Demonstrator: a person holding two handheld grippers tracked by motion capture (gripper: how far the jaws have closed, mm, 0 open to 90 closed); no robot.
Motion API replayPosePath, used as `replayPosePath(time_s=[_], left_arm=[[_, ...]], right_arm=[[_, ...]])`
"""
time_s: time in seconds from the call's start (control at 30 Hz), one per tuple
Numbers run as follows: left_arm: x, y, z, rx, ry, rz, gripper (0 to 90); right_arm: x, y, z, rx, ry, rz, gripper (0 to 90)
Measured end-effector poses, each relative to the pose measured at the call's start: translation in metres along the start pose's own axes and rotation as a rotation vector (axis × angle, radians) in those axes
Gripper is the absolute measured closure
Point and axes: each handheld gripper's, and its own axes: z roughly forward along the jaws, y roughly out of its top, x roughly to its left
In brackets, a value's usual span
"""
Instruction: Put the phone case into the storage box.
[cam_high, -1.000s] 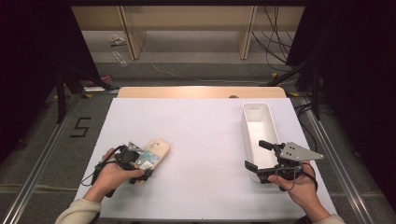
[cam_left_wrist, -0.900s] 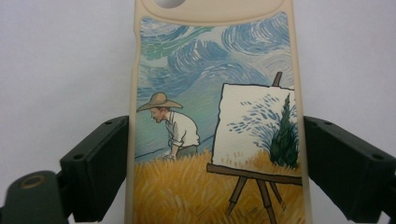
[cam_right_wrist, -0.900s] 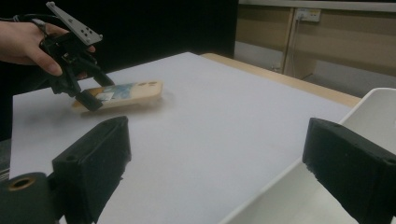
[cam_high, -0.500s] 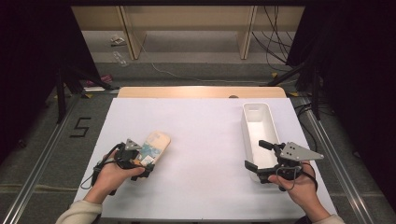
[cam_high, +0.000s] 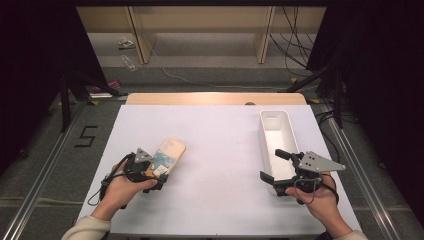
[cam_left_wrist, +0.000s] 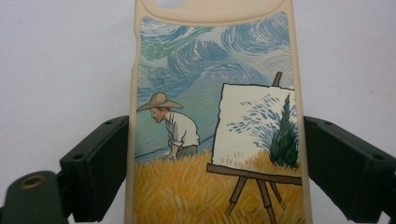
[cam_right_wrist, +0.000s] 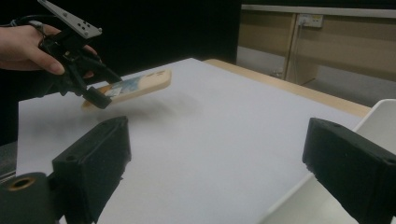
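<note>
On the white counter (cam_high: 220, 150), left side: one phone case (cam_high: 167, 154), cream-edged with a painted field scene, clamped by its long edges between the left tongs (cam_high: 156, 175) and raised off the surface. Right side: right tongs (cam_high: 272, 165), jaws spread and holding nothing, over the near end of a white bin (cam_high: 276, 125)

The phone case (cam_high: 167, 154) sits between the left claw's (cam_high: 159, 172) jaws at the bench's (cam_high: 215, 150) left; the bin (cam_high: 276, 137) lies right, beside the right claw (cam_high: 274, 164).
</note>
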Motion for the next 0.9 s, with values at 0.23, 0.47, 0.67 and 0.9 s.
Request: replayPosePath(time_s=[0.23, 0.47, 0.67, 0.9], left_arm=[[-0.004, 0.002, -0.001, -0.020, -0.001, 0.014, 10.9], [-0.009, 0.004, -0.002, -0.033, -0.003, 0.029, 10.9], [-0.011, 0.004, -0.001, -0.036, -0.006, 0.037, 10.9], [-0.014, 0.005, -0.002, -0.046, -0.008, 0.045, 10.9]], right_arm=[[0.005, 0.003, 0.006, 0.003, 0.007, -0.005, 8.7], [0.010, 0.007, 0.015, 0.009, 0.016, -0.006, 8.7], [0.014, 0.010, 0.024, 0.014, 0.013, -0.025, 8.7], [0.018, 0.013, 0.031, 0.013, 0.020, -0.020, 8.7]])
